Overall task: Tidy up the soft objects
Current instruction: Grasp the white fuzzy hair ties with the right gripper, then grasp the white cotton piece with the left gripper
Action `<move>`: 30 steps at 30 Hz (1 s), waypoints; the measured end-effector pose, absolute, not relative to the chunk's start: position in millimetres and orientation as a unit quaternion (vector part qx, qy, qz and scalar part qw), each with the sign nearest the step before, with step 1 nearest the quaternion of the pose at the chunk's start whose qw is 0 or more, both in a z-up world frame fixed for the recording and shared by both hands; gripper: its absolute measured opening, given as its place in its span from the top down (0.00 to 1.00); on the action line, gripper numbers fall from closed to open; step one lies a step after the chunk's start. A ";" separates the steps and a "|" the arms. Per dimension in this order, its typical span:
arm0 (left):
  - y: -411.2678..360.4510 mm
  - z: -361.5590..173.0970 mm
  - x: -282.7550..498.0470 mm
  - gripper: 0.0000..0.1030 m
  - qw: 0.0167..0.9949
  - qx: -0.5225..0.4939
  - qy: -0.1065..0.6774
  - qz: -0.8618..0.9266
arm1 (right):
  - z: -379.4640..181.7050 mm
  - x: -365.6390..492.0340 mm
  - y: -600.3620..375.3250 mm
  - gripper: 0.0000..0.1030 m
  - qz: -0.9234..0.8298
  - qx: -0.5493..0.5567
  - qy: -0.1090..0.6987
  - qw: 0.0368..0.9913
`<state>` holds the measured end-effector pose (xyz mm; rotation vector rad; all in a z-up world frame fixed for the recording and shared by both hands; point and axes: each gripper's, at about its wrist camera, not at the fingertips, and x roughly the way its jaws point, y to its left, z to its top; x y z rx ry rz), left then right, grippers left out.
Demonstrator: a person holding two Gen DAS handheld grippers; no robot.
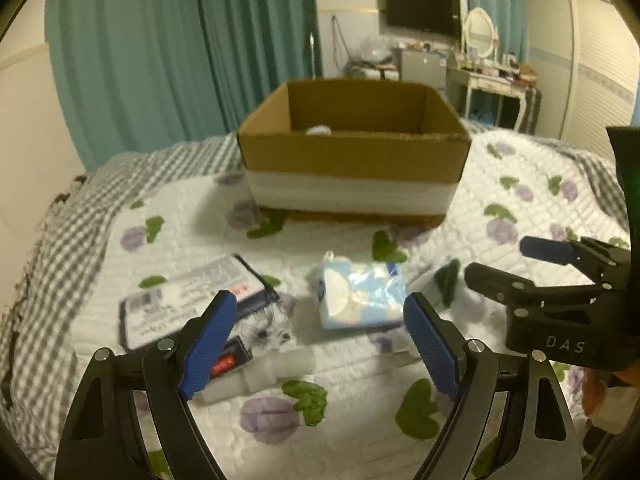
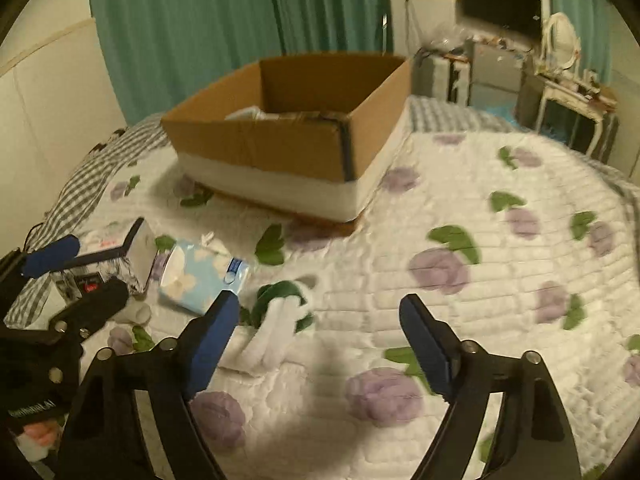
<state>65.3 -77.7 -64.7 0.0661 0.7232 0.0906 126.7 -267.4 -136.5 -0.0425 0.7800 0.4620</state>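
This is a bedroom in a home. A bed fills the lower half of both views, covered by a white quilted bedspread (image 1: pixel 344 420) printed with purple flowers and green leaves, with a grey checked blanket (image 1: pixel 60 240) at its left edge. Long teal curtains (image 1: pixel 168 52) hang across the upper left of the frame. At the upper right of the left wrist view, a flat television (image 1: pixel 423 10) is mounted on the pale wall, above a white dressing table (image 1: pixel 494 80) cluttered with small items and carrying an oval mirror (image 1: pixel 479 32). A pale wardrobe (image 1: pixel 592 60) stands at the far right edge. An open cardboard box (image 1: pixel 352 148) sits on the bed.
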 end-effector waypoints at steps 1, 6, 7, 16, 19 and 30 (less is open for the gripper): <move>-76.7 -70.2 67.6 0.16 0.931 0.031 0.360 0.045 | -140.0 130.3 -262.8 0.25 0.231 -0.024 0.384 0.894; -74.6 -86.3 73.0 0.16 0.925 0.023 0.378 0.041 | -150.4 136.6 -246.2 0.40 0.253 -0.036 0.400 0.880; -75.4 -89.1 72.9 0.16 0.924 0.023 0.380 0.043 | -154.3 137.2 -242.8 0.49 0.257 -0.044 0.406 0.876; -83.9 -93.7 70.8 0.16 0.918 0.018 0.395 0.031 | -136.9 125.2 -264.0 0.68 0.246 -0.042 0.373 0.894; -94.9 -91.8 71.1 0.16 0.916 0.018 0.400 0.017 | -128.4 121.9 -284.6 0.68 0.225 -0.031 0.359 0.905; -126.4 -124.0 97.0 0.19 0.888 -0.047 0.457 -0.016 | -126.5 125.8 -313.5 0.67 0.197 -0.002 0.361 0.911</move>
